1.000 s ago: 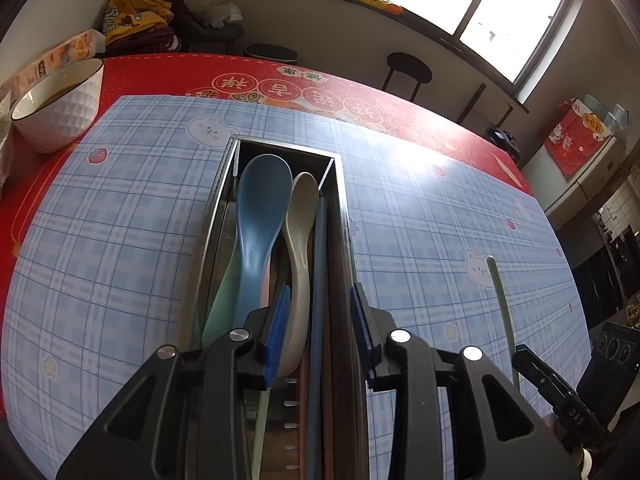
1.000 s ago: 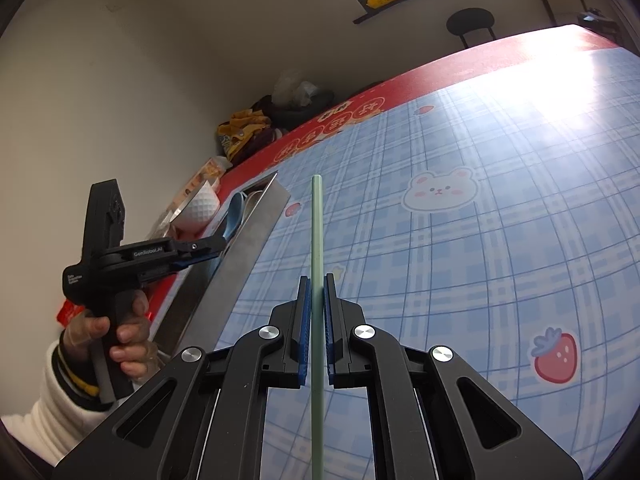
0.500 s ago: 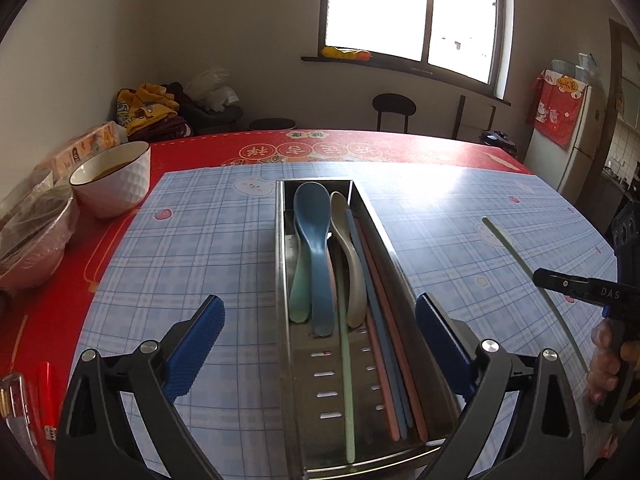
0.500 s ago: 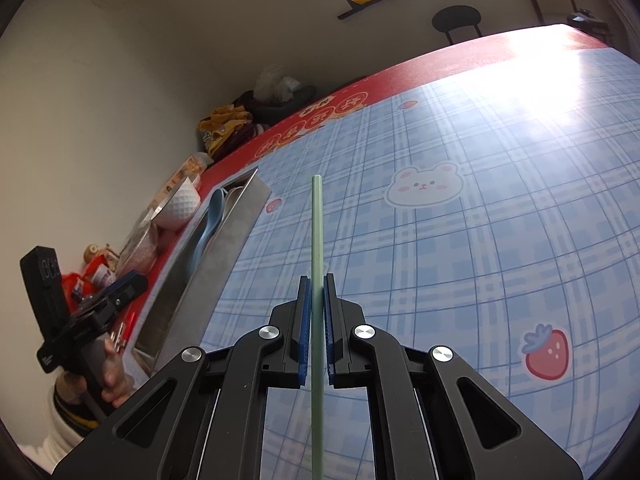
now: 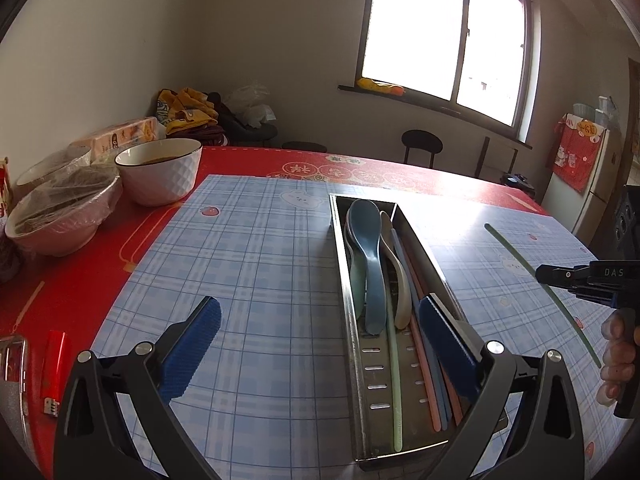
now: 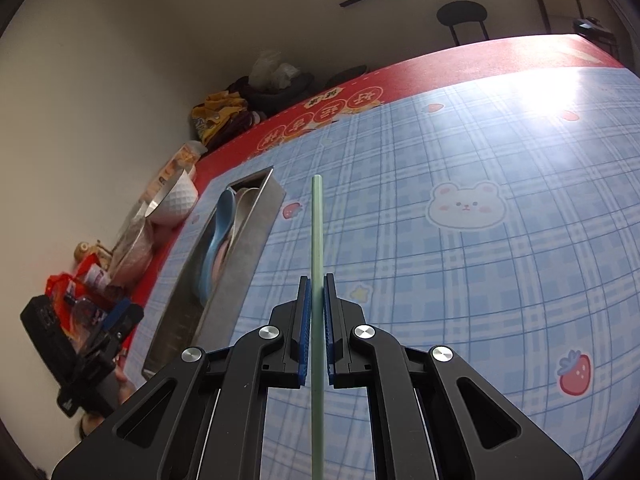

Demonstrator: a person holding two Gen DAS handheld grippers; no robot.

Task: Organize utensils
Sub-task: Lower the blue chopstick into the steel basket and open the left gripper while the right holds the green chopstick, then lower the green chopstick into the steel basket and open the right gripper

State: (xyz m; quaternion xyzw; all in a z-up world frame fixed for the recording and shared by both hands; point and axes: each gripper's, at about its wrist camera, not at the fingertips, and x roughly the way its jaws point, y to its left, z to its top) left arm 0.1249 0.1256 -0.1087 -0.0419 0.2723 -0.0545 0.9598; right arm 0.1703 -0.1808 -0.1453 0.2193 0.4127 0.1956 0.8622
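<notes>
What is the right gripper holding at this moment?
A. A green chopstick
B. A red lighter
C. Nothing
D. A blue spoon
A: in the right wrist view, the right gripper is shut on a thin green chopstick, held out over the mat, while the blue spoon lies in the metal tray.
</notes>
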